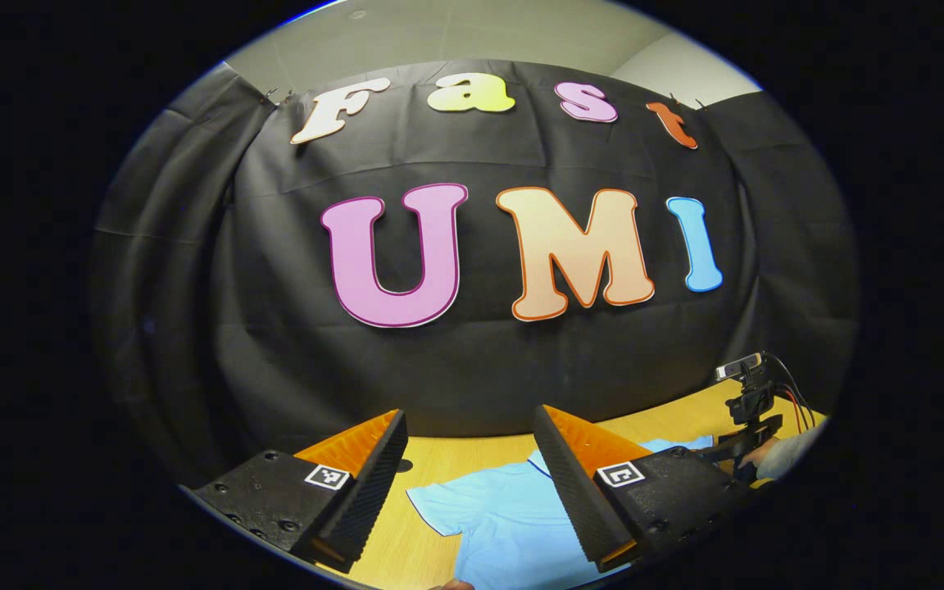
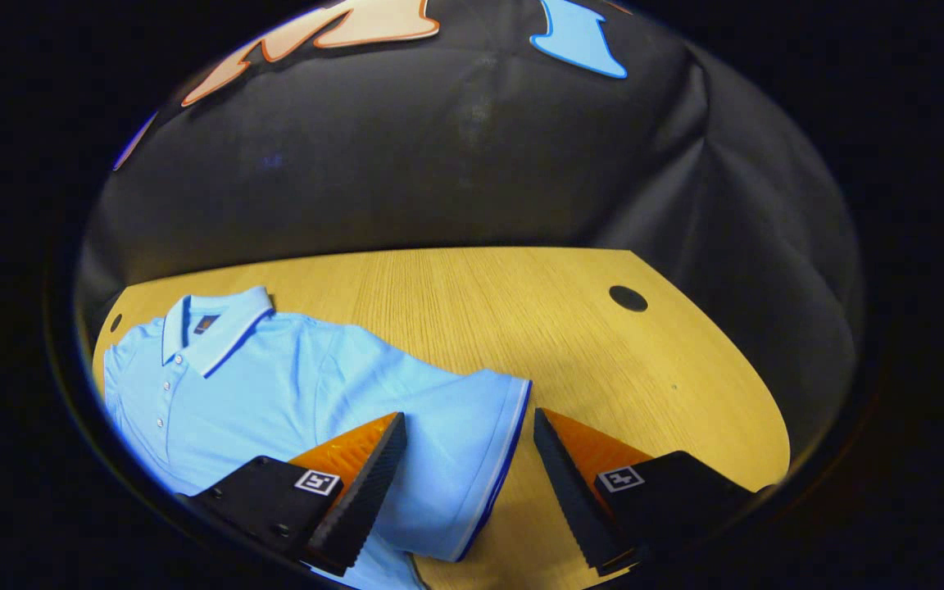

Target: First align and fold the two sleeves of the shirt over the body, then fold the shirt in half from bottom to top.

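Light-blue knit polo shirt [image 2: 275, 385]: one item, lying flat and face up on the wooden surface [image 2: 521, 328], collar [image 2: 214, 328] towards the black cloth wall [image 2: 439, 164], sleeves spread, nothing folded yet.

Handling: you should expect it to be light, soft and limp; it will sag and drag rather than hold a shape, so lift low and lay it down smoothly. Buttons at the placket are the only hard parts.

Hold points: take the sleeve [image 2: 464, 442] at its striped cuff hem [image 2: 509, 459], pinching both layers.

Right hand-held gripper [image 2: 465, 483]: released, jaws wide, straddling that cuff hem, above it as far as you can tell.

Left hand-held gripper [image 1: 469, 483]: released, gripping nothing, raised over the shirt's opposite sleeve [image 1: 439, 504].

Room: bare wood beyond the cuff, away from the collar, with a round hole [image 2: 628, 298] well apart from the shirt. The surface's edge curves near.
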